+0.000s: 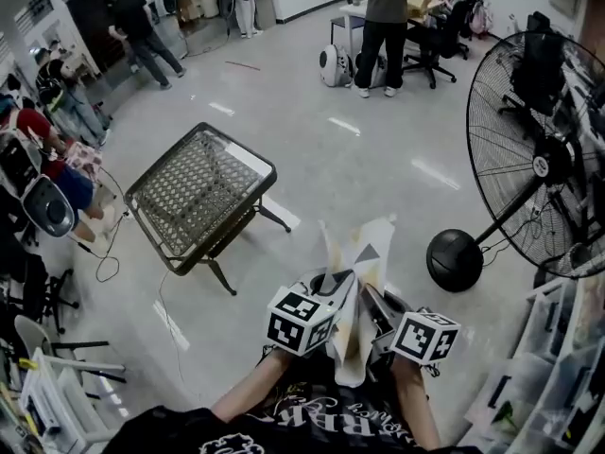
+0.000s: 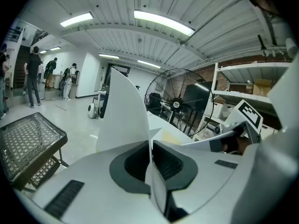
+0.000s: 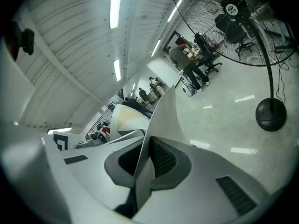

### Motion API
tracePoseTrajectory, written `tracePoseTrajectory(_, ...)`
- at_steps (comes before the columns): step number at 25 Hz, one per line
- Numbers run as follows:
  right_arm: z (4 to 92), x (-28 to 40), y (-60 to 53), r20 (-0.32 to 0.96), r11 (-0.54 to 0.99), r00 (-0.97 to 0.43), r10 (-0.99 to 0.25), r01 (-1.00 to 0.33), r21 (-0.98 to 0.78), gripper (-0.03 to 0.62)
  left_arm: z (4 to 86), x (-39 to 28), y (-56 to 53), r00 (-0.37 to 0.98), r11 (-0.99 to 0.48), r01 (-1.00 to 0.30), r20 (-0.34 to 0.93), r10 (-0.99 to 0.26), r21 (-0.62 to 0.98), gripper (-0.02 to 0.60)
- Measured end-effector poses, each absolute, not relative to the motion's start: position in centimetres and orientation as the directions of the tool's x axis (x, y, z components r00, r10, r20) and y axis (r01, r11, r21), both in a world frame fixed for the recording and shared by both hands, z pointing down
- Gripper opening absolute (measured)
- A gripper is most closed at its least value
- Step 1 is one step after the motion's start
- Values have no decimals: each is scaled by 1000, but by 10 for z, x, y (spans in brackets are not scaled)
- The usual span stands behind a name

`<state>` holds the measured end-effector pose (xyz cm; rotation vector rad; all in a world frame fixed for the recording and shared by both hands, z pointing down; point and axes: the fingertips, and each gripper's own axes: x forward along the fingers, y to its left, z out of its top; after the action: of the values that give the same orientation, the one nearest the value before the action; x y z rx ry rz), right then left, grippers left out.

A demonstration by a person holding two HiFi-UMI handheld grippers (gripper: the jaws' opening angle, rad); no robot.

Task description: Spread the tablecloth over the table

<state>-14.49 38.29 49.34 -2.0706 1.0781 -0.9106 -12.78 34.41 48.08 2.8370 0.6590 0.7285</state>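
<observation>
A folded white and cream tablecloth (image 1: 356,296) hangs bunched between my two grippers, close to my body. My left gripper (image 1: 326,296) is shut on one edge of it, and the sheet (image 2: 122,111) stands up from between the jaws in the left gripper view. My right gripper (image 1: 376,303) is shut on another edge, with the cloth (image 3: 163,118) rising from its jaws in the right gripper view. The table (image 1: 200,195) is a small dark one with a woven mesh top, bare, standing on the floor ahead and to the left.
A big pedestal fan (image 1: 537,173) stands at the right with its round base (image 1: 455,260) on the floor near me. Shelves (image 1: 558,367) line the right edge. Several people (image 1: 383,22) stand at desks far back. Chairs (image 1: 33,301) and clutter fill the left side.
</observation>
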Motion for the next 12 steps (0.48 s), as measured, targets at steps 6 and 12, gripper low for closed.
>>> tracePoseTrajectory(6,490,-148,373,272,-436,394,-878,-419,-797,18,475,-136,331,808,-913,331,427,405,239,32)
tracePoseTrajectory(12,490,-128,353,292,-433,358,-887,-428,-793,18,474,-131,302,830,-932,251,437,347,263,32)
